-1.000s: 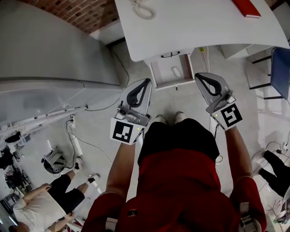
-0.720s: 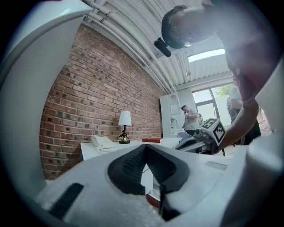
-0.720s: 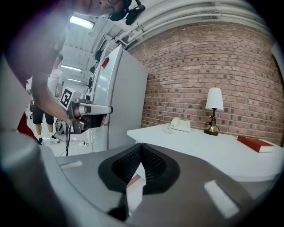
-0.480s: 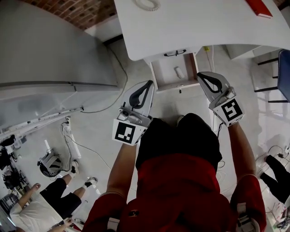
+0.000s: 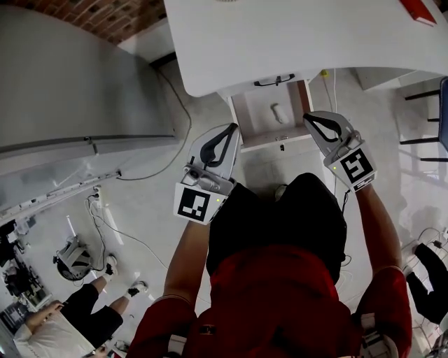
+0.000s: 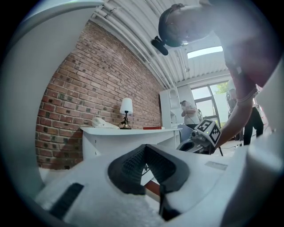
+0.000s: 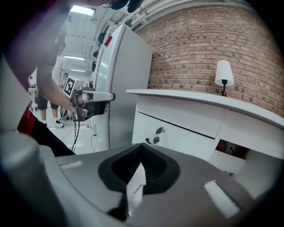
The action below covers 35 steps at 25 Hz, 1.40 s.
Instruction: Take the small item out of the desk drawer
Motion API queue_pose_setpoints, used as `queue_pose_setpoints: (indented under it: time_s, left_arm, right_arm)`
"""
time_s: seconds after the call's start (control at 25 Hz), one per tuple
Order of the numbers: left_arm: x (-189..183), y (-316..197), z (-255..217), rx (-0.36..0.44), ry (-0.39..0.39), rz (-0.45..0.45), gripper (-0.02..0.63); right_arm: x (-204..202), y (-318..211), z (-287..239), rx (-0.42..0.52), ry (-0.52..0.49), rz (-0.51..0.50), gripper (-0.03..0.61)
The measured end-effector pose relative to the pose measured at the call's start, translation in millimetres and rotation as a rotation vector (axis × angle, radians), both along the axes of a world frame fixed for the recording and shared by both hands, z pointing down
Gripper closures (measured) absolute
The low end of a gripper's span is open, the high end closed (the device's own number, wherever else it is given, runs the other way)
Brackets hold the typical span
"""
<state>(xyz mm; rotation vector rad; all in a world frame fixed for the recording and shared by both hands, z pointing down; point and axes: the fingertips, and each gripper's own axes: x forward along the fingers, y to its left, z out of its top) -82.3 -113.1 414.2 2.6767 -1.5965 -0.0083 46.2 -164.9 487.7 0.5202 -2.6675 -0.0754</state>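
Observation:
Under the white desk (image 5: 294, 42) the drawer (image 5: 246, 119) stands pulled out, seen from above in the head view. A small white item (image 5: 278, 112) lies on its floor. My left gripper (image 5: 232, 130) is shut and empty, its tip just off the drawer's front left corner. My right gripper (image 5: 309, 117) is also shut and empty, at the drawer's front right corner. In the left gripper view the left gripper (image 6: 145, 147) points at the desk (image 6: 128, 133). In the right gripper view the right gripper (image 7: 141, 146) faces the drawer front (image 7: 177, 133) and its handle (image 7: 153, 138).
A tall grey cabinet (image 5: 70, 91) stands left of the desk. On the desk are a lamp (image 7: 223, 75), a telephone (image 6: 104, 123) and a red book (image 5: 418, 10). Cables (image 5: 119, 224) lie on the floor. A person (image 5: 63, 314) sits at lower left.
The desk and open drawer have come nearer in the head view. Both grippers have closed in on the drawer's front corners and stay shut.

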Motion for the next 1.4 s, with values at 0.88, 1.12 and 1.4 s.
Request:
queue_pose_setpoints:
  time_s: [0.88, 1.12, 1.4]
  left_arm:
    - [-3, -24, 107, 0.053, -0.067, 0.110, 0.612]
    - [-3, -20, 132, 0.097, -0.065, 0.114, 0.612]
    - [-8, -13, 157, 0.123, -0.070, 0.126, 0.612]
  right_arm:
    - [-17, -26, 149, 0.017, 0.277, -0.275, 0.565]
    - [-28, -25, 191, -0.004, 0.398, -0.352, 0.539]
    - [-42, -27, 227, -0.066, 0.459, -0.381, 0.502]
